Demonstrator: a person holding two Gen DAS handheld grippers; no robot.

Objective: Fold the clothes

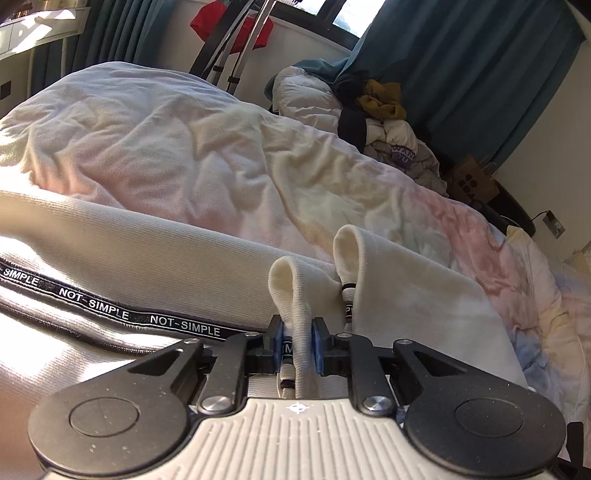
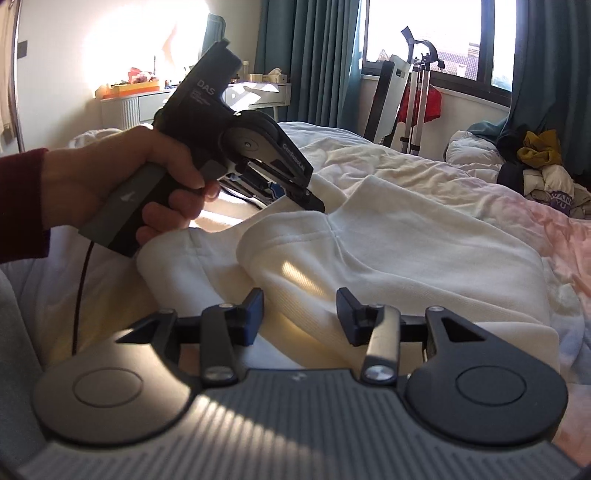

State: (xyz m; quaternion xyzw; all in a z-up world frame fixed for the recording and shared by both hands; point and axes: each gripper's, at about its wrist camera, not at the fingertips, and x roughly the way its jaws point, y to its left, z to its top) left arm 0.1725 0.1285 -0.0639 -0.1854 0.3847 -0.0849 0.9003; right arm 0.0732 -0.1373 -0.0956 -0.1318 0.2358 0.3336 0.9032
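right now your left gripper pinches a raised fold of the cream garment (black "not-simple" band), while your right gripper hangs half-wide over its hem; it's spread on the bed, laundry pile beyond.

Bed with a rumpled pastel quilt; at its far side, a heap of clothes topped by a mustard-yellow piece. Teal curtains hang beside a window, with a folded metal stand and a red cloth beneath it. White dresser with small clutter on top; cardboard box on the floor.
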